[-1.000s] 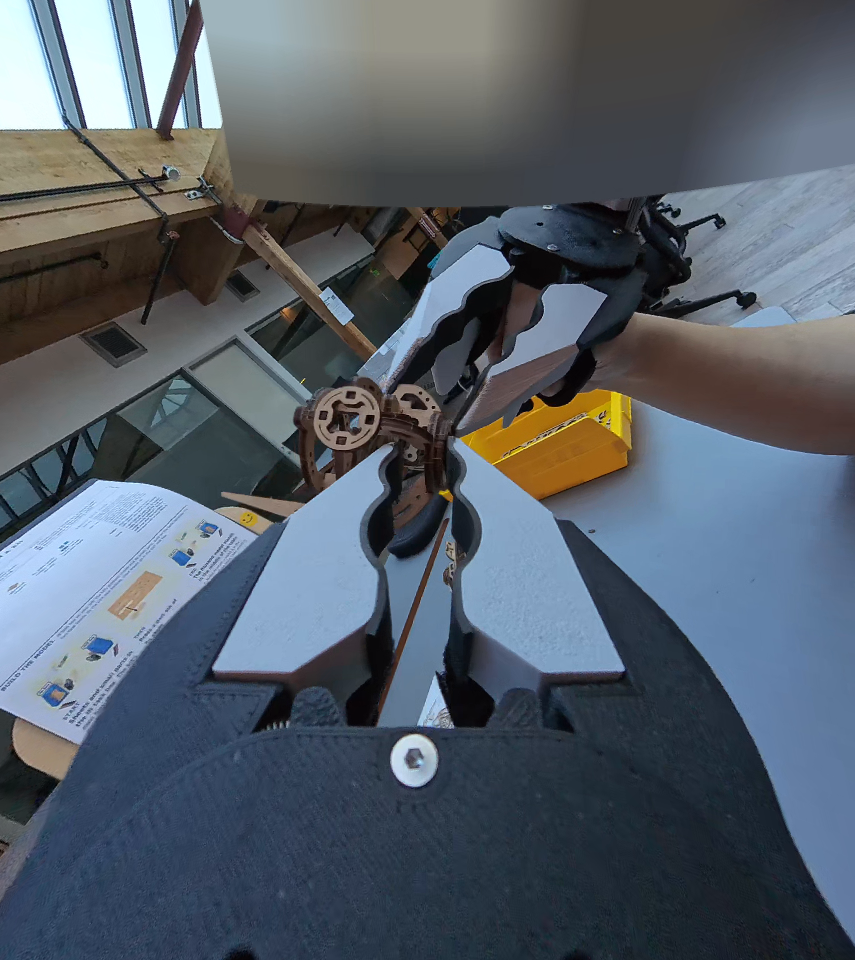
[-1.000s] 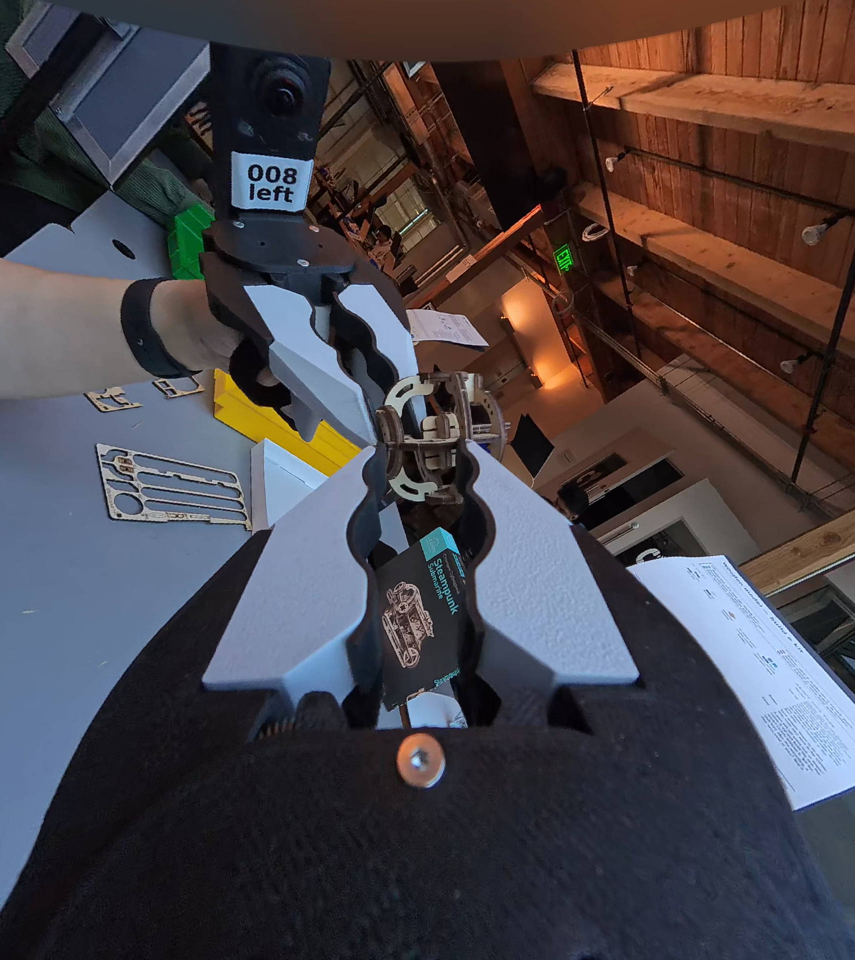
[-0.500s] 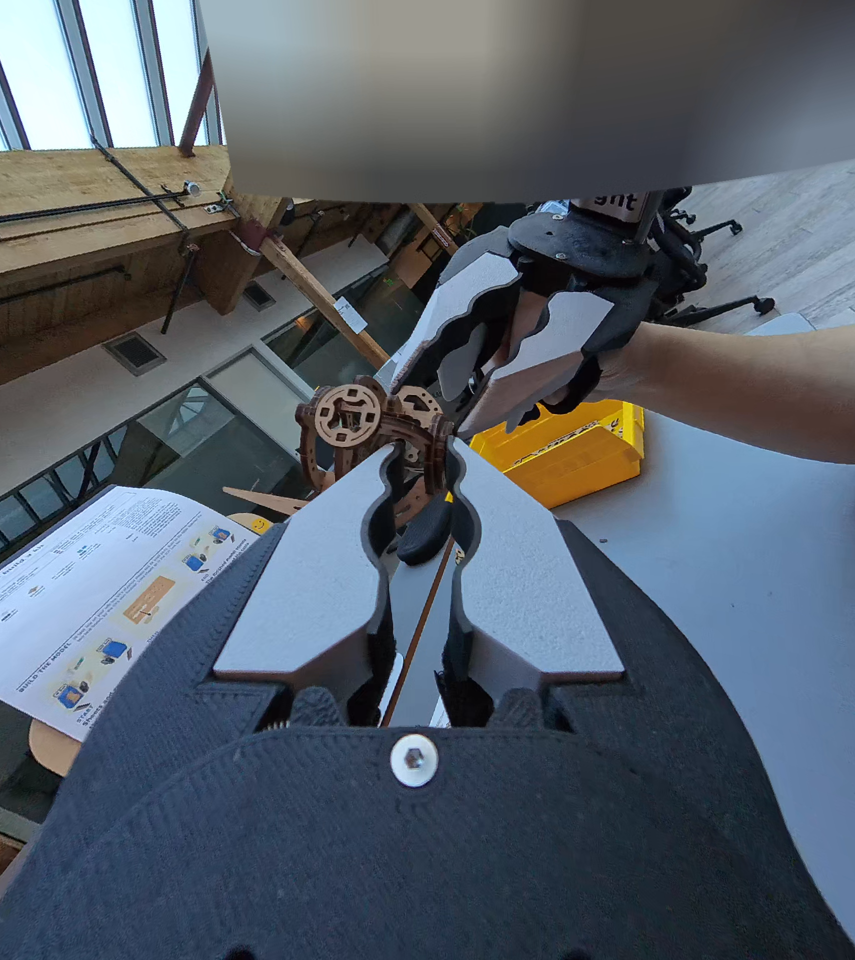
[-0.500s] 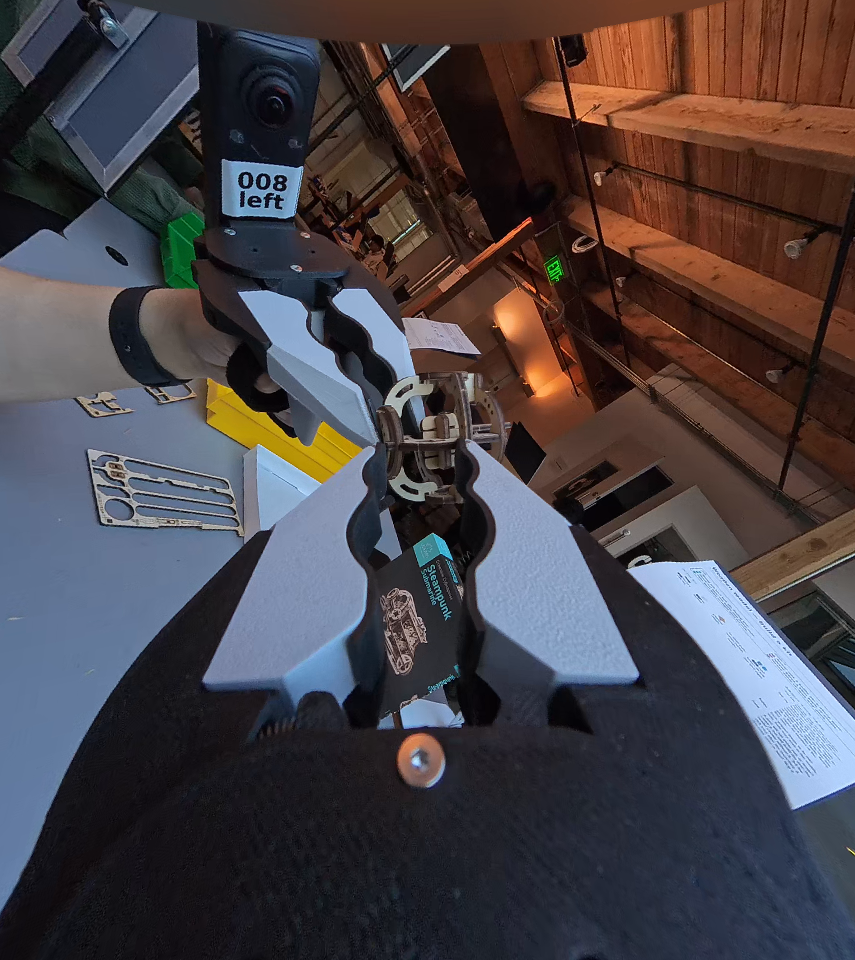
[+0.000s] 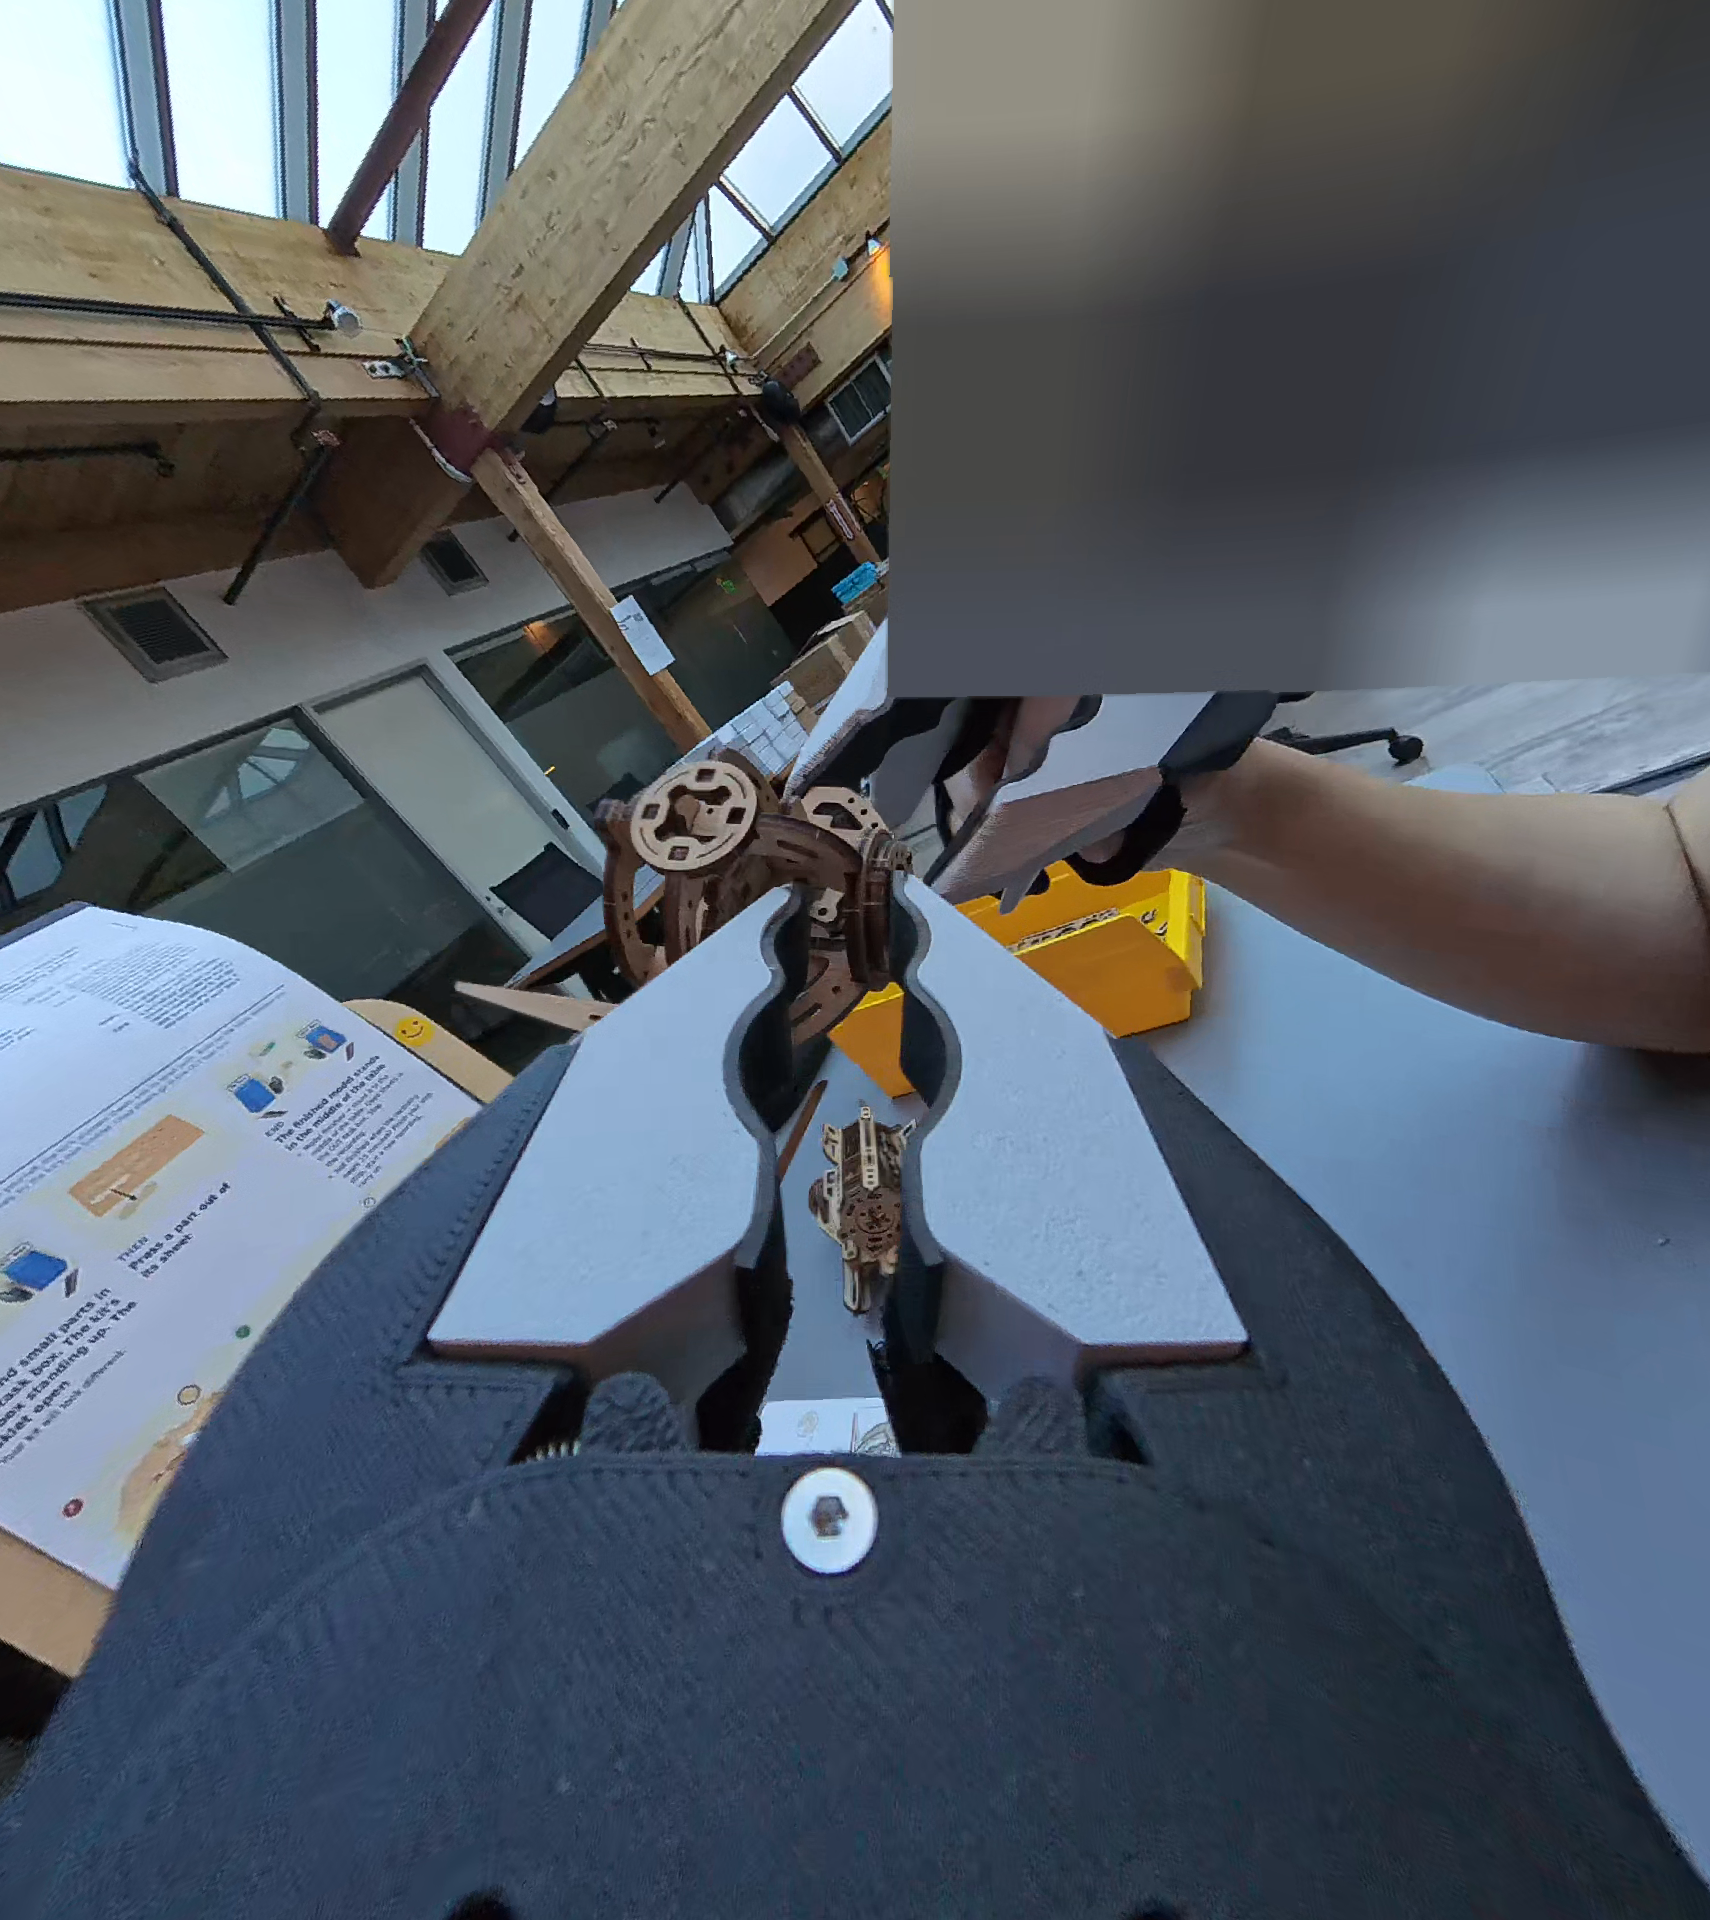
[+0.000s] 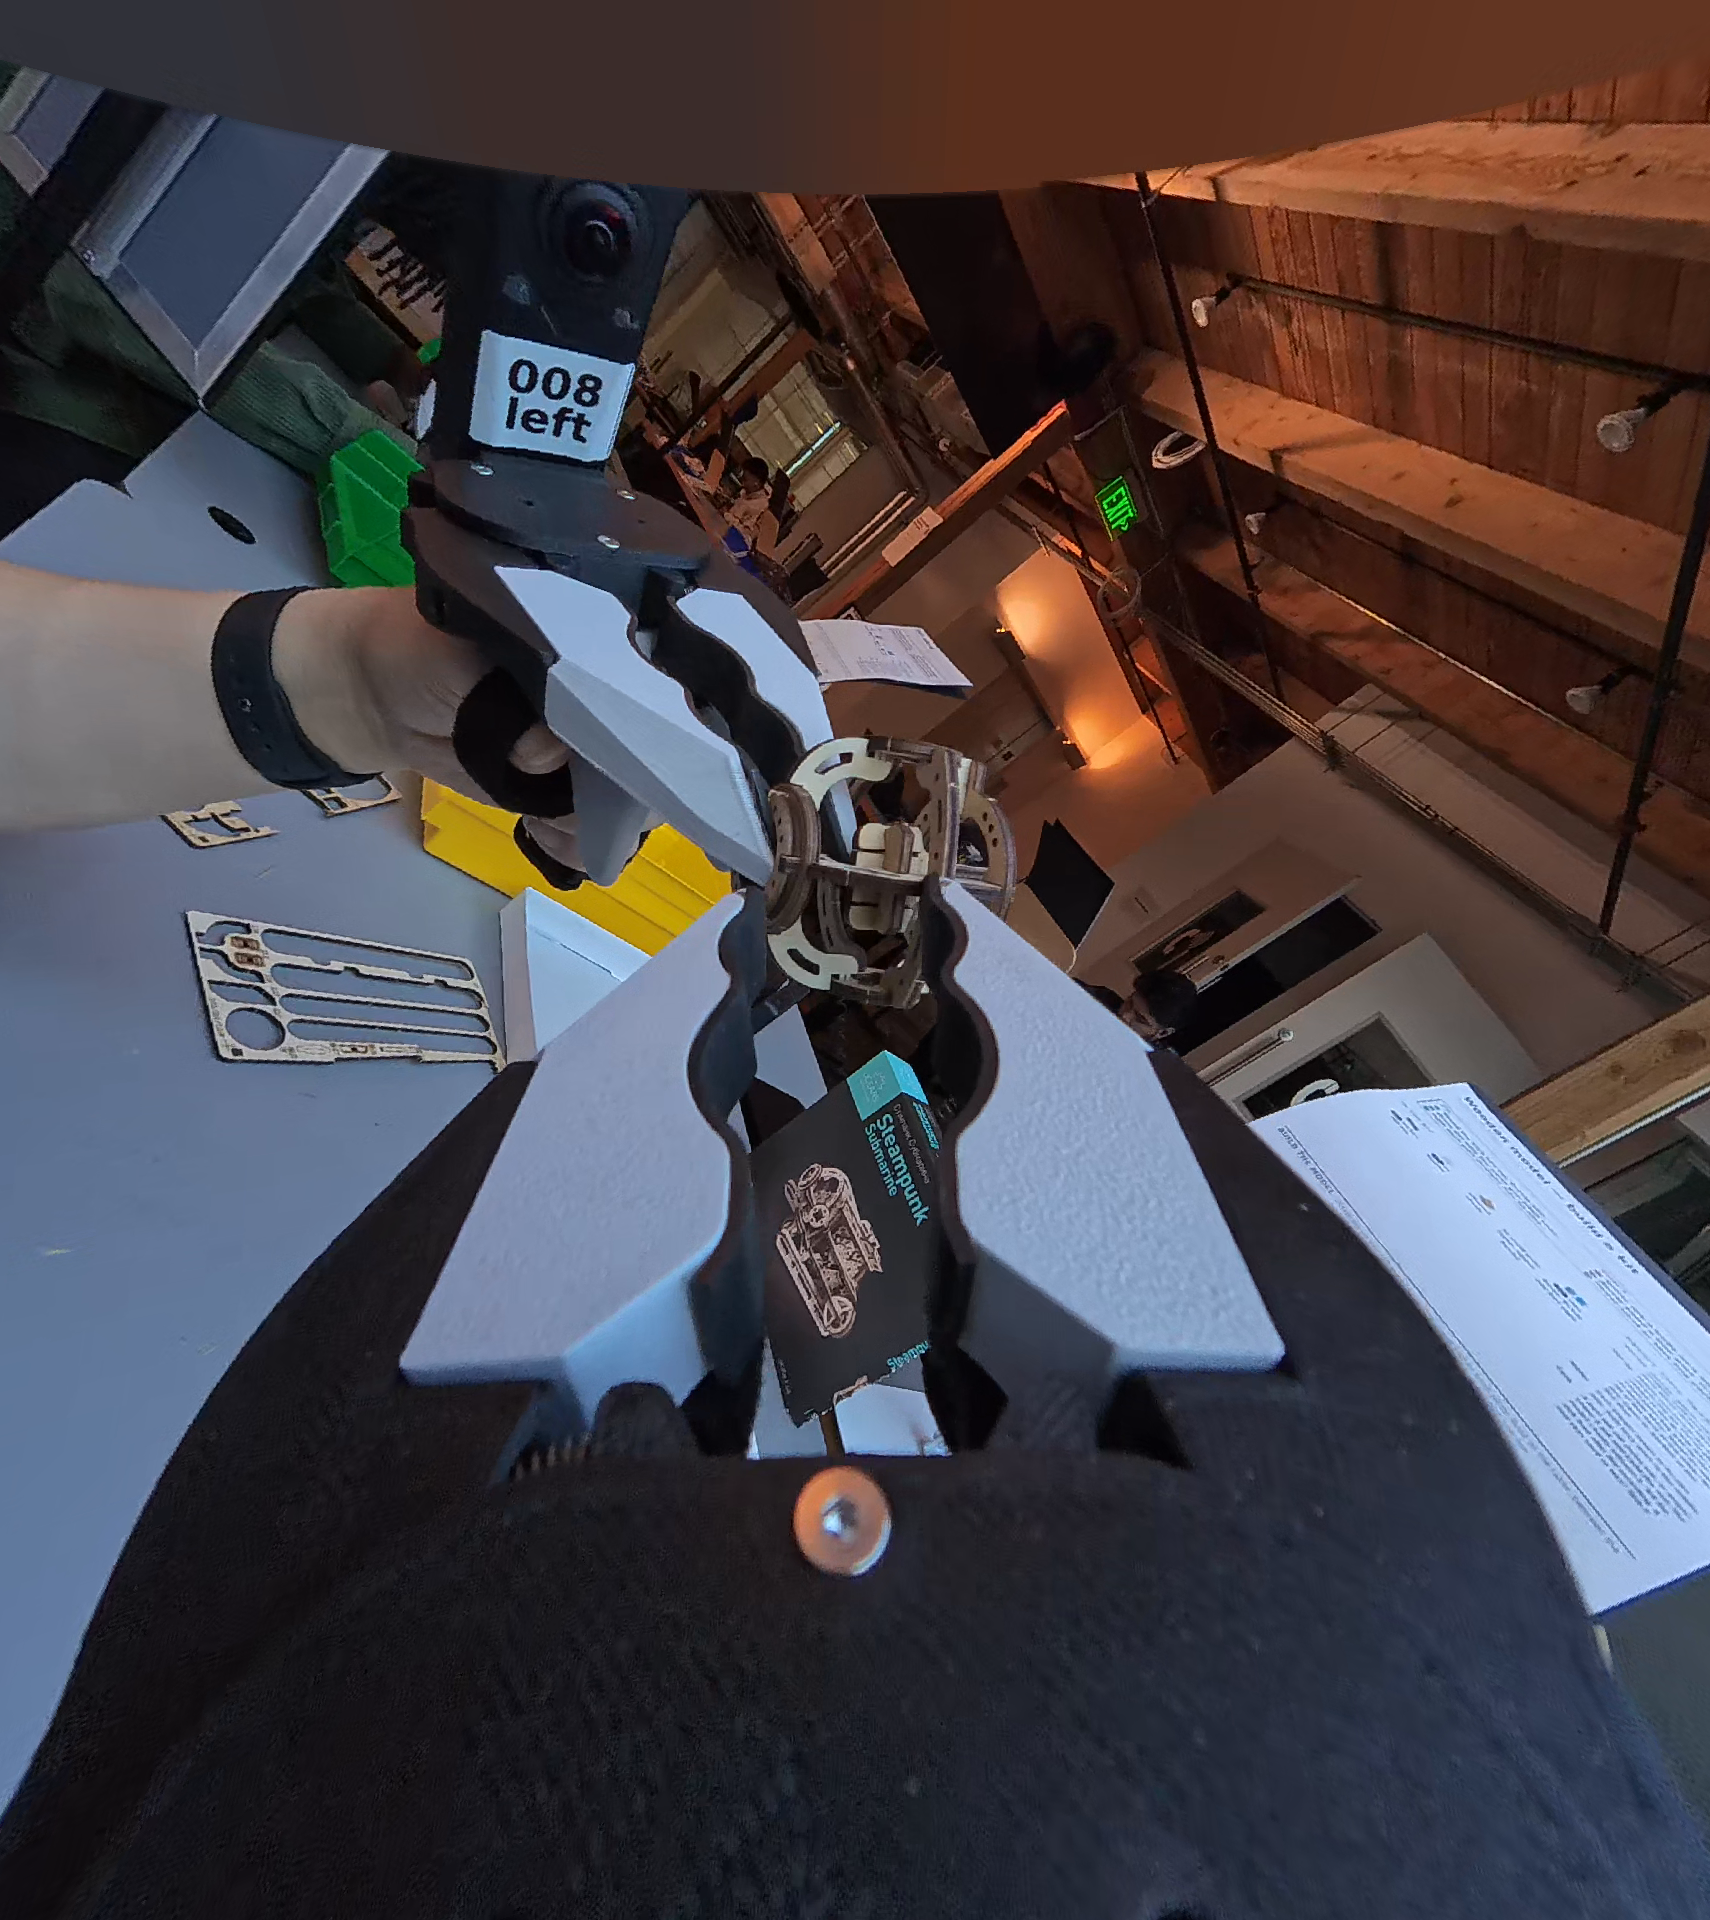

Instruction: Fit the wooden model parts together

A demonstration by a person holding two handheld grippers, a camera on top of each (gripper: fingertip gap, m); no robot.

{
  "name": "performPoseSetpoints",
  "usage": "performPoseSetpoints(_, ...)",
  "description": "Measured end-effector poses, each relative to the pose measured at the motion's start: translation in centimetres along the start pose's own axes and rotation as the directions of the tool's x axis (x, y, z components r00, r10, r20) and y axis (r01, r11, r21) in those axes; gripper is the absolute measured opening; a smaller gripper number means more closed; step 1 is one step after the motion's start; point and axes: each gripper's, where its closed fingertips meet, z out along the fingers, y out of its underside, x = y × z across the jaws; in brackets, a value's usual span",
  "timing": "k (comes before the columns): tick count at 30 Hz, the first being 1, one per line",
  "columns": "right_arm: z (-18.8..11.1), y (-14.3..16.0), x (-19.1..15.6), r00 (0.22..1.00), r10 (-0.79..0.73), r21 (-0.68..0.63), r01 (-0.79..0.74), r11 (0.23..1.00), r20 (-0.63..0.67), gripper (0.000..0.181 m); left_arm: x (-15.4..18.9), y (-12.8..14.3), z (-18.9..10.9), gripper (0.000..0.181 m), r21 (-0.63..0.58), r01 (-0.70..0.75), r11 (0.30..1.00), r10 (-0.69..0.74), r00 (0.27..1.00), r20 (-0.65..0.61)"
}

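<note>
The wooden model [image 5: 716, 862], a cluster of brown rings and a gear disc, is held in the air between both grippers. My left gripper [image 5: 846, 904] is shut on one of its dark curved rings. In the right wrist view the model [image 6: 882, 862] sits between the tips of my right gripper [image 6: 843, 904], which is shut on it. The left gripper [image 6: 757, 831] comes in from the upper left and pinches the model's left ring. The right gripper [image 5: 944, 821] shows partly under a blurred patch in the left wrist view, tips at the model's right side.
On the grey table [image 5: 1453, 1247] are a yellow bin [image 5: 1090, 966], a punched-out wooden sheet [image 6: 342, 987], small offcuts [image 6: 217, 826], a white tray [image 6: 560, 966] and a black-and-teal box [image 6: 851, 1247]. An instruction sheet [image 5: 103, 1195] lies at the table's edge. A green bin [image 6: 363, 509] stands farther back.
Both grippers keep their grip on the model. The left wrist view has tilted upward, and the right gripper now sits higher in it, partly under the blur.
</note>
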Motion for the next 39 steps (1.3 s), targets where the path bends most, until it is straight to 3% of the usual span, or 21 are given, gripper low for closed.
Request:
performPoseSetpoints(1,0.0,0.0,0.0,1.0,0.002,0.005,-0.002,1.0,0.001,0.027,0.0,0.0,0.0,0.012,0.0,0.0,1.0,0.0,1.0,0.0)
performPoseSetpoints(14,0.0,-0.1,0.2,0.999,0.034,-0.001,-0.034,0.999,-0.008,0.027,-0.2,-0.1,0.0,0.012,0.011,0.04,0.999,-0.04,0.999,-0.004)
performPoseSetpoints(19,0.3,1.0,0.6,0.985,0.174,-0.034,-0.174,0.984,0.011,0.027,-0.8,0.5,0.1,0.012,-0.009,0.153,0.988,-0.153,0.988,-0.011)
performPoseSetpoints(23,0.6,1.7,0.4,0.926,0.37,-0.061,-0.366,0.929,0.072,0.026,-0.7,1.4,-0.1,0.017,-0.052,0.21,0.976,-0.213,0.975,-0.059)
performPoseSetpoints(26,0.5,2.0,0.6,0.88,0.465,-0.065,-0.461,0.885,0.093,0.021,-0.7,1.9,-0.3,0.016,-0.077,0.183,0.98,-0.188,0.98,-0.058)
performPoseSetpoints(29,0.5,2.2,0.6,0.878,0.469,-0.057,-0.465,0.883,0.102,0.02,-0.9,1.9,-0.2,0.015,-0.083,0.182,0.98,-0.186,0.981,-0.046)
performPoseSetpoints(34,0.1,1.8,2.8,0.89,0.457,0.027,-0.456,0.89,-0.017,0.021,-2.5,1.7,0.1,0.014,-0.002,0.312,0.95,-0.312,0.95,0.013)
performPoseSetpoints(36,-0.5,1.6,3.8,0.855,0.517,0.078,-0.513,0.855,-0.038,0.023,-3.3,1.4,0.0,0.014,0.058,0.374,0.926,-0.375,0.927,0.023)
performPoseSetpoints(39,-0.3,1.8,3.5,0.767,0.64,0.069,-0.642,0.764,0.045,0.038,-3.9,0.1,-0.4,0.014,0.176,0.422,0.889,-0.426,0.904,-0.013)
